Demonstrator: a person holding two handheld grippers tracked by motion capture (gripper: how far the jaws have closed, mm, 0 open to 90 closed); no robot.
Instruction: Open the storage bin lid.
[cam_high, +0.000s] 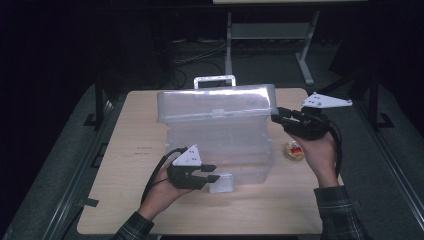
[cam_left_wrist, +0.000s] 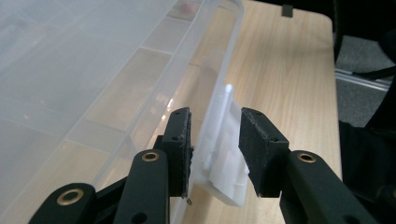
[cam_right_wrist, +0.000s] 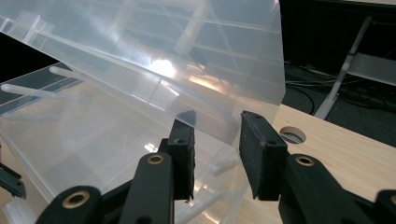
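High view: I count one clear plastic box (cam_high: 220, 145) in the middle of the table (cam_high: 135, 155), one latch (cam_high: 221, 183) on its near wall, one raised lid (cam_high: 216, 102), and one small round snack (cam_high: 294, 150) to its right. My left tongs (cam_high: 211, 173) lie level, the hand low at the near edge, straddling the latch (cam_left_wrist: 224, 154) without pressing it. My right tongs (cam_high: 278, 116) reach leftward at the lid's right end, parted around its edge (cam_right_wrist: 224, 126), not clamping.
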